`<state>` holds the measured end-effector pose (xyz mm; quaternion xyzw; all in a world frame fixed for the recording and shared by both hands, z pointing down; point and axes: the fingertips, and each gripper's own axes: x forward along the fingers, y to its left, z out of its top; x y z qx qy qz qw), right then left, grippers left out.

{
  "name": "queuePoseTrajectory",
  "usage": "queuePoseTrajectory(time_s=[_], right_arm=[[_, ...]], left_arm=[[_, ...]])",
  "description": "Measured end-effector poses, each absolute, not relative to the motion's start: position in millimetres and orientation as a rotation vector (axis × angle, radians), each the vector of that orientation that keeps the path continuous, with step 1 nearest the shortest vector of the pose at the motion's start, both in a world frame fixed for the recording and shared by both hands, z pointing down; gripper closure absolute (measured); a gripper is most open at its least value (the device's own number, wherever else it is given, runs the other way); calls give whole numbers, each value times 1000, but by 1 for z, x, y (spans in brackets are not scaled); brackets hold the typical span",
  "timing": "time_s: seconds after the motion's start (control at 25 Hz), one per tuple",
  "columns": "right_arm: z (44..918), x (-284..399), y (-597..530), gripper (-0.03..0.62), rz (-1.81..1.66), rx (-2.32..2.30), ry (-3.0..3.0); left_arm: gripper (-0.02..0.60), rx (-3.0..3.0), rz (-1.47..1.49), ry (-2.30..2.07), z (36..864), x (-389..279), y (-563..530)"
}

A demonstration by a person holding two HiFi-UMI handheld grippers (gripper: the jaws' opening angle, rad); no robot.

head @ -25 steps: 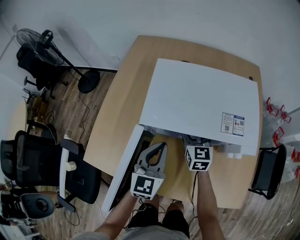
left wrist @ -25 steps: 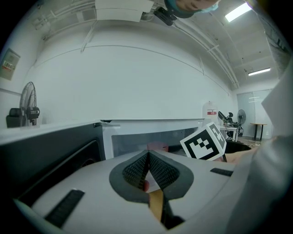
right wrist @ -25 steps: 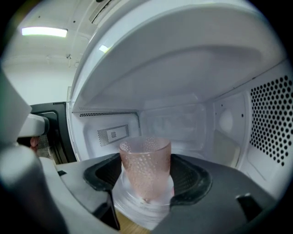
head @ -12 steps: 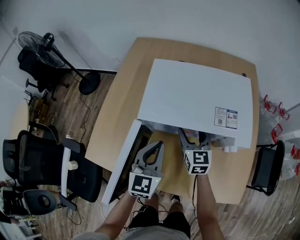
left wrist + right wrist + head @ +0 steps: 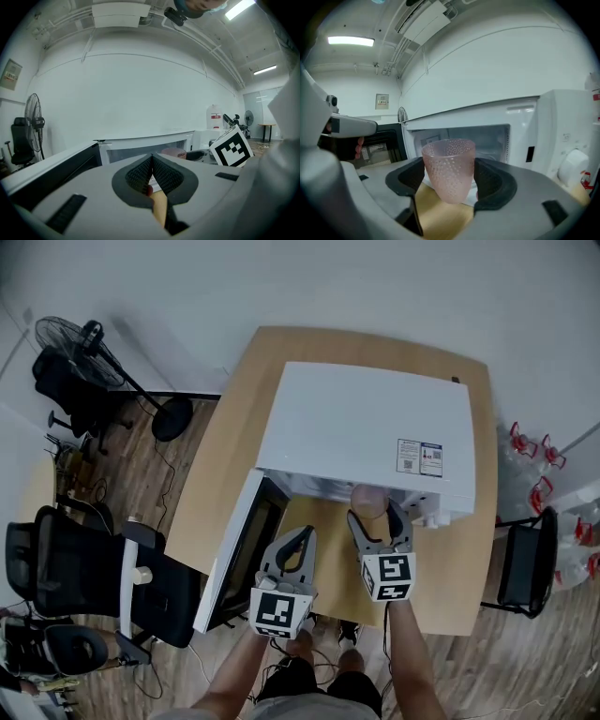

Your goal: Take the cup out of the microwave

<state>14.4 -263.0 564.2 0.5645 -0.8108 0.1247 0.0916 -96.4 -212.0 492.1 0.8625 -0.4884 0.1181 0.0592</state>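
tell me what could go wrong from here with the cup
1. The cup hangs above the table, pinched only at its sides by the right gripper; it narrows downward, so it might slip or tilt.
2. The microwave door stands open beside the shut left gripper; a careless swing could knock it.

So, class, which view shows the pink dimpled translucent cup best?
The right gripper view: the pink dimpled translucent cup sits large and central between the jaws. The head view shows only its top; the left gripper view, a small distant part.
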Motion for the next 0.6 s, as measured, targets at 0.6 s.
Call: queuePoseTrajectory(time_s=[0.6], right_arm=[[507,59,-176,255,319,1695,-2440]], left_arm=[[560,2649,320,-1509,455,-63,-162]])
